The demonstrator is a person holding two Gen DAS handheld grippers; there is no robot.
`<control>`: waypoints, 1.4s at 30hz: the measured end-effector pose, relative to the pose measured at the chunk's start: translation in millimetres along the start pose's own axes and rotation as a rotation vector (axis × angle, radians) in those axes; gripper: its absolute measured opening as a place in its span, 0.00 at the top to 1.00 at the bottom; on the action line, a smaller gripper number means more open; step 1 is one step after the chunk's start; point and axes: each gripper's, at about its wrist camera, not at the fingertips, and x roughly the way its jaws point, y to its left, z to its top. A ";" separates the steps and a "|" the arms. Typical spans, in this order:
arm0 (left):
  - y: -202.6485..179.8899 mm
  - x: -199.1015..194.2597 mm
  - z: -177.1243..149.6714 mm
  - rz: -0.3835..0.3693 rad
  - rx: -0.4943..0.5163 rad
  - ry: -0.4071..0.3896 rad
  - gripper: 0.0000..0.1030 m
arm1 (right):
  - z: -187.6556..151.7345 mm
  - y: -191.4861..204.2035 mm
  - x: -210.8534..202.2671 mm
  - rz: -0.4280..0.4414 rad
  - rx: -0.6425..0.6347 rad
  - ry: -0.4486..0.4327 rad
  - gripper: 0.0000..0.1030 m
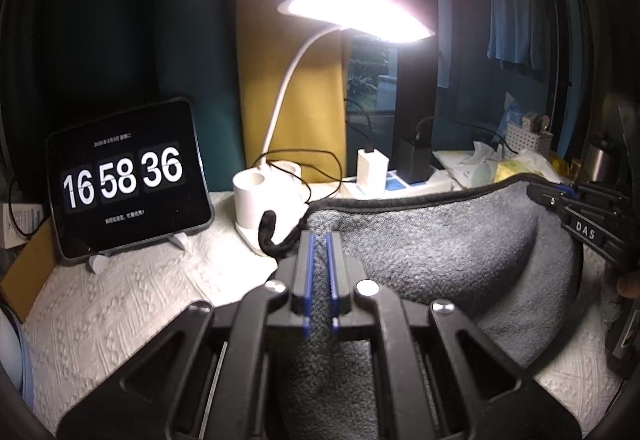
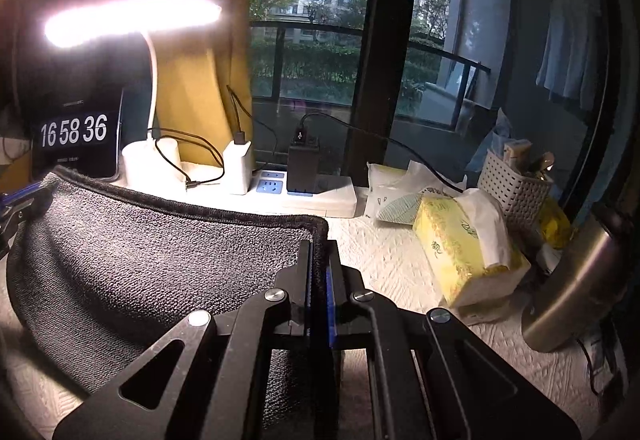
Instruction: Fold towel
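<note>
Tabletop (image 2: pixel 400 256): covered by a white textured cloth, lit from the upper left of the frame.
Tablet clock (image 1: pixel 128 178): left side, propped on a white stand, reads 16 58 36.
Lamp base (image 1: pixel 260 192): white, centre rear, cable looped beside it.
Power strip (image 2: pixel 320 196): white, along the rear edge, carrying a white charger (image 2: pixel 239 166) and a black adapter (image 2: pixel 303 170).
Tissue pack (image 2: pixel 468 252): yellow, right of centre.
Basket (image 2: pixel 516 186): white, right rear.
Towel (image 2: pixel 140 260): grey, lower part draped on the cloth.
</note>
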 end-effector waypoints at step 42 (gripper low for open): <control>22.0 114.8 -19.8 -0.044 -0.097 0.402 0.86 | -22.0 7.9 104.8 -0.030 -0.046 0.296 0.90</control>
